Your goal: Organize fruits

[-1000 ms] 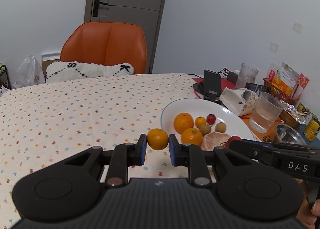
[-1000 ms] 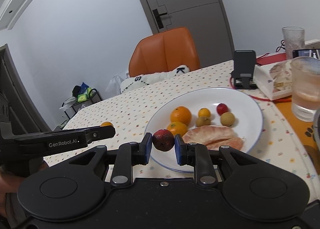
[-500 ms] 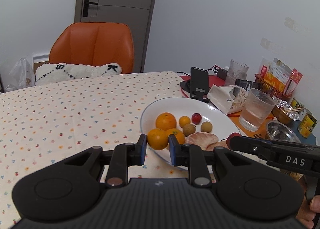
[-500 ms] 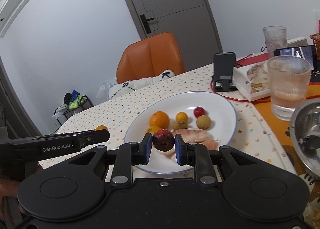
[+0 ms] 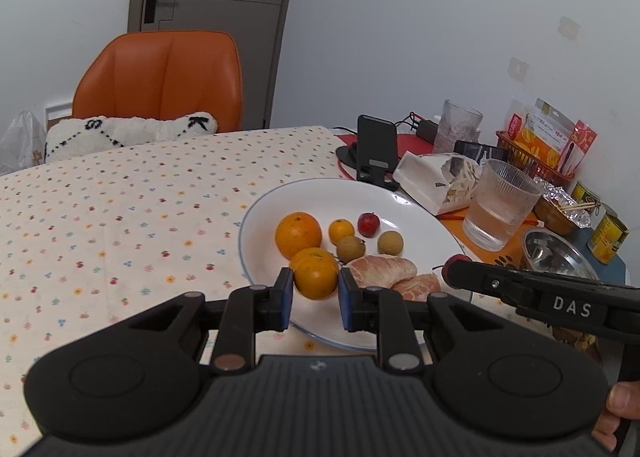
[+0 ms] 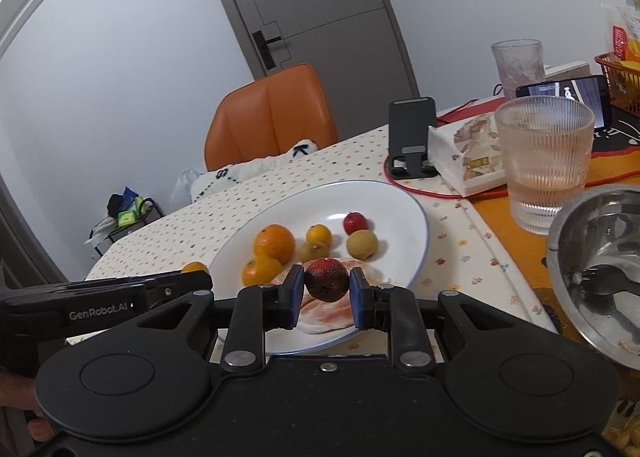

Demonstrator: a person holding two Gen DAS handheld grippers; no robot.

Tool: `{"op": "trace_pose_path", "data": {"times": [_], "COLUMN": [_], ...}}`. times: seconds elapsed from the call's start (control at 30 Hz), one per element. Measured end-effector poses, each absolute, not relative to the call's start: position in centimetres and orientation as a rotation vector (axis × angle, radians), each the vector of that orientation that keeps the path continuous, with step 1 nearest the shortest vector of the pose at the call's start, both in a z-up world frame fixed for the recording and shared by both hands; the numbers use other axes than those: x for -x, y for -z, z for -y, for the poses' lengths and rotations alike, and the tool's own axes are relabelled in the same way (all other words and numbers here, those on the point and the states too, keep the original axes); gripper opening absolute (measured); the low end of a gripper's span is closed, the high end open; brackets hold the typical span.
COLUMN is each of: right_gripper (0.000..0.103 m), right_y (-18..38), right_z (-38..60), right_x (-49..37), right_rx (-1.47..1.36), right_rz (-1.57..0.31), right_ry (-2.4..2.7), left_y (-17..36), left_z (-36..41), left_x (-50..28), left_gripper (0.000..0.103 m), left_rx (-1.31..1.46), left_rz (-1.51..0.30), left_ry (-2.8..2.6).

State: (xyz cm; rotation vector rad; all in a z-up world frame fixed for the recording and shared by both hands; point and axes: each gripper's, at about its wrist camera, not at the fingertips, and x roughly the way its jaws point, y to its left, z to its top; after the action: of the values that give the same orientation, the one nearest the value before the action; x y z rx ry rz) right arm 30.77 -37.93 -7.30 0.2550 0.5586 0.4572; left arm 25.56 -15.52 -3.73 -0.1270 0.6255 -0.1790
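Left wrist view: left gripper (image 5: 314, 293) grips an orange (image 5: 316, 277); right gripper (image 6: 326, 293) grips one red fruit (image 6: 326, 284). Plate (image 5: 416, 213) holds two oranges, five small fruits, two peeled segments.

An orange chair (image 5: 160, 77) with a white cushion (image 5: 128, 133) is seen at the far side of the dotted tablecloth (image 5: 120, 209). To the right, a ribbed glass (image 5: 500, 205), a phone stand (image 5: 376, 149), a tissue pack (image 5: 432, 181) and a steel bowl (image 6: 600, 257) are set.
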Motion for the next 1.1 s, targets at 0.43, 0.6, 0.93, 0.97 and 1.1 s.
{"op": "trace_pose_path", "data": {"times": [0.43,0.6,0.93,0.97,1.1], "right_gripper": [0.023,0.023,0.049,0.049,0.053], "right_y": [7.9,7.6,7.4,7.4,7.5], "right_z": [37.9,37.7,37.9,37.9,37.8], "right_x": [-32.4,-32.7,-32.6,-32.5,-32.0], "right_rx": [-0.258,-0.257,-0.27,-0.27,-0.275], "right_rz": [-0.563,-0.553,-0.541,-0.542,-0.553], "right_ry": [-0.435,-0.432,-0.42,-0.42,-0.424], "left_y": [4.5,4.6,4.1,4.0,3.9], "left_z": [14.7,13.6,12.1,12.0,11.7], "left_x": [-26.4,-26.2,-25.4,-25.3,-24.8], "left_gripper": [0.026,0.028,0.038,0.042,0.054], "left_rx": [0.152,0.161,0.168,0.166,0.163], "left_rz": [-0.661,-0.669,-0.661,-0.659,-0.655], "left_ry": [0.171,0.141,0.093,0.088,0.069]}}
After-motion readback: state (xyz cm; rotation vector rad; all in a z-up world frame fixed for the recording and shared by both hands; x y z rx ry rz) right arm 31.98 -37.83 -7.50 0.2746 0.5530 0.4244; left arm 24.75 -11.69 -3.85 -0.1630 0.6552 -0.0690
